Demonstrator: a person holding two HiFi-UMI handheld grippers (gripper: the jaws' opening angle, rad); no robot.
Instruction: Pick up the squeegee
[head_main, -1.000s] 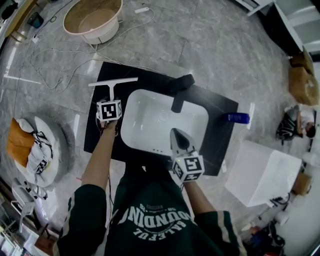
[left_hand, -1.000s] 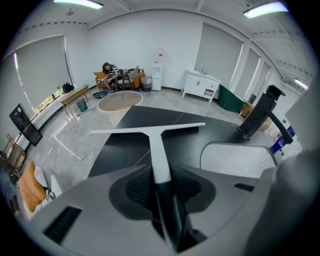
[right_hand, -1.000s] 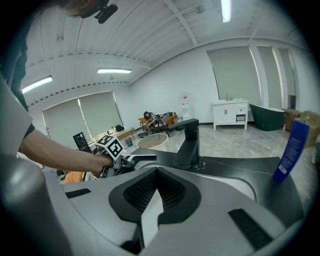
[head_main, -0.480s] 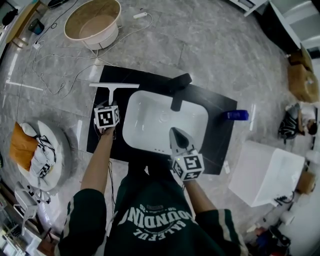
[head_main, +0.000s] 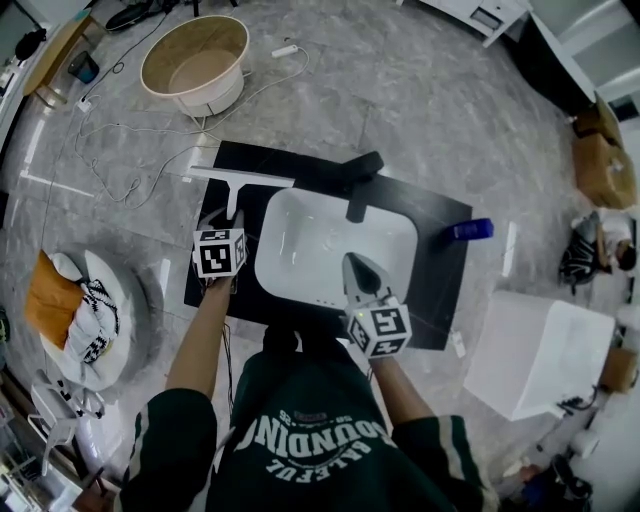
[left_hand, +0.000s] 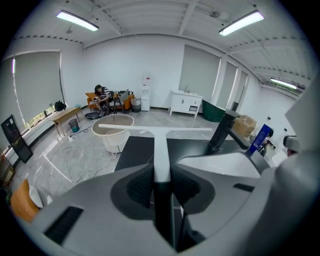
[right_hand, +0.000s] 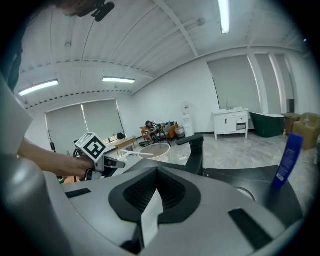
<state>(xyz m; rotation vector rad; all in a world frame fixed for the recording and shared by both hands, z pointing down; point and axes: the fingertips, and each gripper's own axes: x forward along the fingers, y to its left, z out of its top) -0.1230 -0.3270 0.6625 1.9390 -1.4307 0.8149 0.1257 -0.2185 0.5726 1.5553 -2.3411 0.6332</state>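
The squeegee (head_main: 240, 177) is white, with a long thin blade and a short handle. My left gripper (head_main: 222, 222) is shut on that handle and holds it up over the left end of the black countertop (head_main: 440, 260). In the left gripper view the handle (left_hand: 161, 155) runs between the two pads and the blade (left_hand: 155, 130) lies crosswise beyond them. My right gripper (head_main: 358, 265) hangs over the front rim of the white sink (head_main: 335, 245), jaws together, with a thin white strip (right_hand: 150, 215) showing at their seam. The right gripper view shows my left gripper (right_hand: 120, 162) at the left.
A black faucet (head_main: 360, 180) stands behind the sink and a blue bottle (head_main: 470, 230) lies at the counter's right end. On the floor are a round beige tub (head_main: 195, 50), loose cables (head_main: 110, 140) and a white box (head_main: 540, 350).
My left gripper has risen with the squeegee, which now hangs off the countertop. The right gripper has lifted slightly over the sink's front rim.
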